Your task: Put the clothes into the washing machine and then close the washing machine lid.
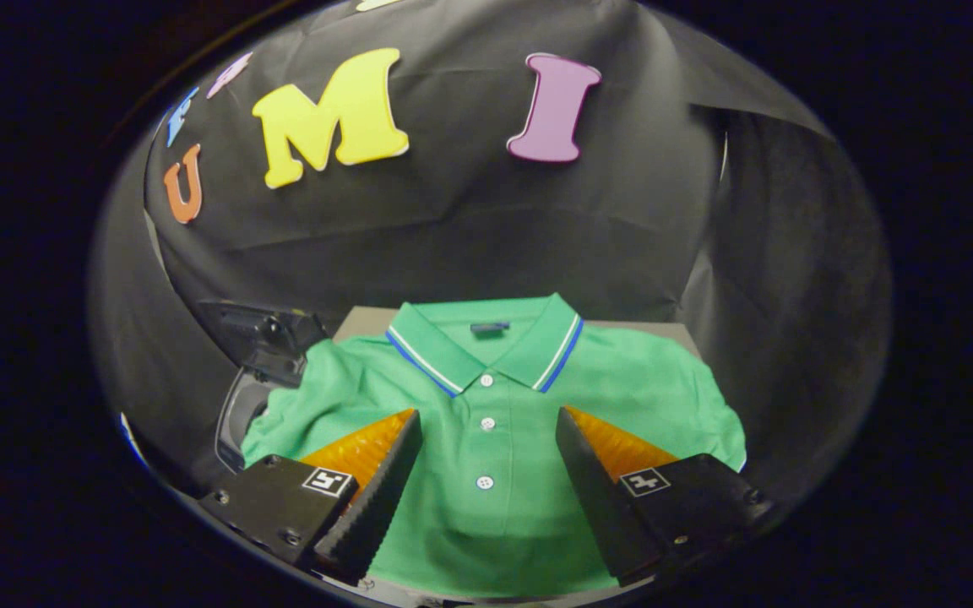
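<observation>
Hovering over the shirt, nothing grabbed yet. Gripper (488, 439) is spread wide, fingers apart on either side of the button placket, not visibly pressing on fabric; can't tell if the tips touch it.

Between and just beyond the fingers: green short-sleeved polo shirt with a white-and-blue striped collar (486, 507), laid flat, front up, buttons done, collar pointing away from the gripper. It sits on a grey flat tabletop (368, 319), which peeks out behind the collar.

Next to the shirt's sleeve, beside one finger: a dark plastic object with a curved grey rim (252, 371), partly hidden by the sleeve. Could be part of the washing machine or its lid, but I can't say for sure.

Progress, my read: basically at the start. Shirt not picked up, not in any drum. Left: pinch the shirt, carry it, drop it in, shut the lid.
</observation>
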Action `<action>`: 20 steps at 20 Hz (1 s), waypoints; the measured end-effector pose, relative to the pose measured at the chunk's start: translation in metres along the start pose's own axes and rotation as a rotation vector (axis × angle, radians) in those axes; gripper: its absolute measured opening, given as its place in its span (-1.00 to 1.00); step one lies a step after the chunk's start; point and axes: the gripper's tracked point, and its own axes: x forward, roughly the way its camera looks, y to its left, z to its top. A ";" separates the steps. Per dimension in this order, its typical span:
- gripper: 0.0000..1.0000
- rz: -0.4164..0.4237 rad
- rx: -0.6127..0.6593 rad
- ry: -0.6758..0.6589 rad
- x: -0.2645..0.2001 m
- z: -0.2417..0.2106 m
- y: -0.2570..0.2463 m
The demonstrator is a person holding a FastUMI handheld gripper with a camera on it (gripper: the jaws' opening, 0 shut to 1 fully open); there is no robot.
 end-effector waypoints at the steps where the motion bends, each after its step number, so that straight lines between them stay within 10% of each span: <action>1: 1.00 0.001 -0.005 0.010 0.002 -0.007 -0.001; 13: 0.87 -0.007 0.016 0.095 0.005 -0.014 0.001; 20: -0.34 0.003 0.070 0.103 0.003 -0.018 0.015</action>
